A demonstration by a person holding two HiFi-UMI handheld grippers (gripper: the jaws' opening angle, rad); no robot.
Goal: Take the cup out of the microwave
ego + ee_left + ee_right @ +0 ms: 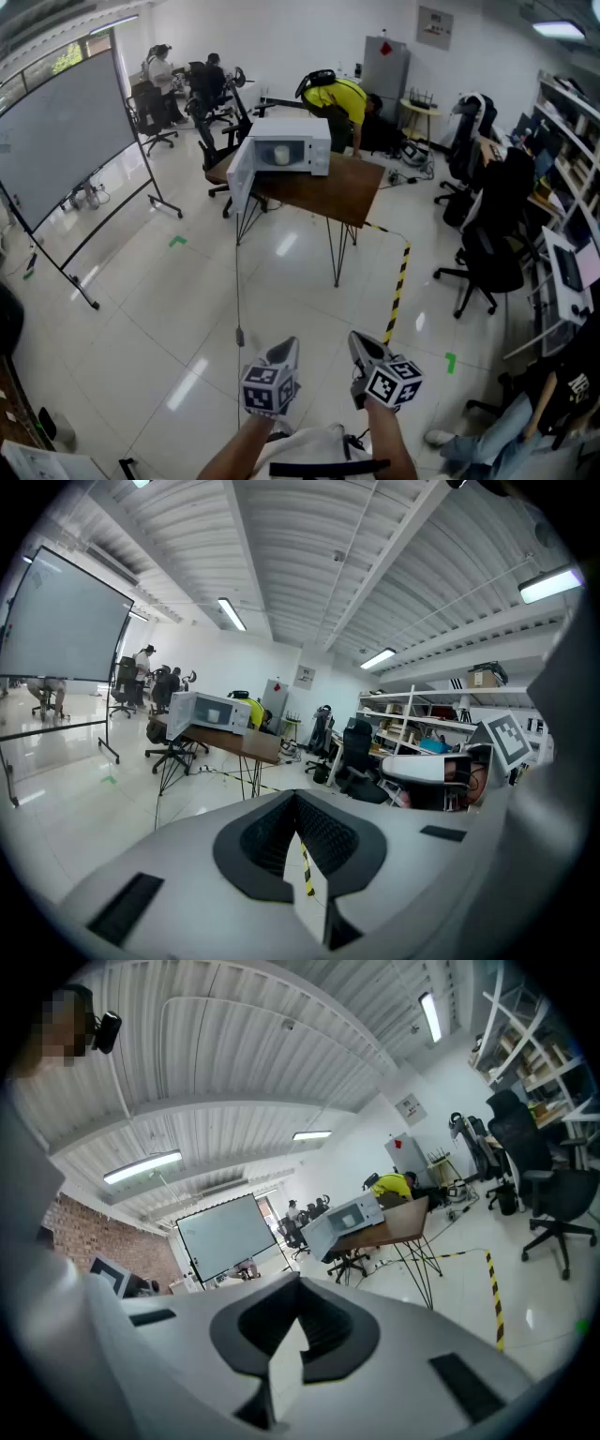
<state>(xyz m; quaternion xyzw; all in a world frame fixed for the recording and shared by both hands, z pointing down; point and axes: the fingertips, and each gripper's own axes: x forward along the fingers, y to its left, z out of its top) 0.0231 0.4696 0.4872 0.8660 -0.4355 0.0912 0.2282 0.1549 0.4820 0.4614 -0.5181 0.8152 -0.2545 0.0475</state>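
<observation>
The white microwave [302, 141] stands on a brown table [333, 192] across the room, with its door [240, 174] swung open to the left. A pale cup [281, 155] sits inside it. Both grippers hover low in the head view, far from the table. My left gripper [285, 352] is shut with nothing between its jaws. My right gripper [362, 345] is shut and empty too. The microwave [214, 711] looks small and distant in the left gripper view, beyond the closed jaws of the left gripper [296, 803]. The right gripper view also shows the microwave [349, 1218] past the right gripper [300, 1288].
A rolling whiteboard [66, 141] stands at the left. Black office chairs [492, 253] and shelves line the right side. Yellow-black tape [398, 286] runs along the floor from the table. A person in a yellow top [339, 98] bends behind the table. A cable [238, 281] hangs from the table.
</observation>
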